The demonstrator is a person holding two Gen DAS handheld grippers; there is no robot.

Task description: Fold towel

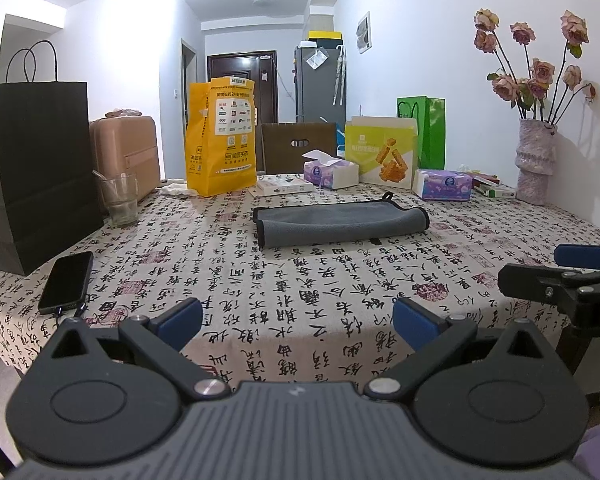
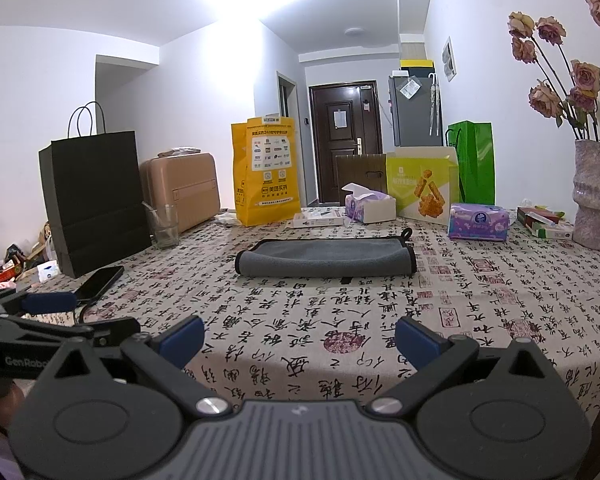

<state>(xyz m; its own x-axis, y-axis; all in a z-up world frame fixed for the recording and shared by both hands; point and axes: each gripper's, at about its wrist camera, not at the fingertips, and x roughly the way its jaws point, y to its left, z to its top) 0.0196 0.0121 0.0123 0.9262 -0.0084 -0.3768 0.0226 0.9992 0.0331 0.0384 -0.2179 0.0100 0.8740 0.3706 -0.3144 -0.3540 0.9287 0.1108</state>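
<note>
Vase (image 1: 534, 160) holds roses (image 1: 532, 68); glass (image 1: 120, 200) holds straw (image 1: 99, 178).

Home dining area, calligraphy tablecloth (image 1: 300, 300), fridge (image 1: 320, 80), entry door (image 2: 344, 148), rose vase (image 1: 536, 160)

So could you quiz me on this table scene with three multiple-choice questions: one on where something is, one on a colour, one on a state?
1. Where does the phone lie?
A. beside the black paper bag
B. on the towel
C. by the vase

2. What colour is the towel?
A. yellow
B. grey
C. green

3. How are the left gripper and right gripper?
A. both open, empty
B. both gripping the towel
C. one holding a glass

Answers: 1 A, it lies at the bag's foot; 2 B, grey with dark edging; 3 A, fingers spread over bare tablecloth.
</note>
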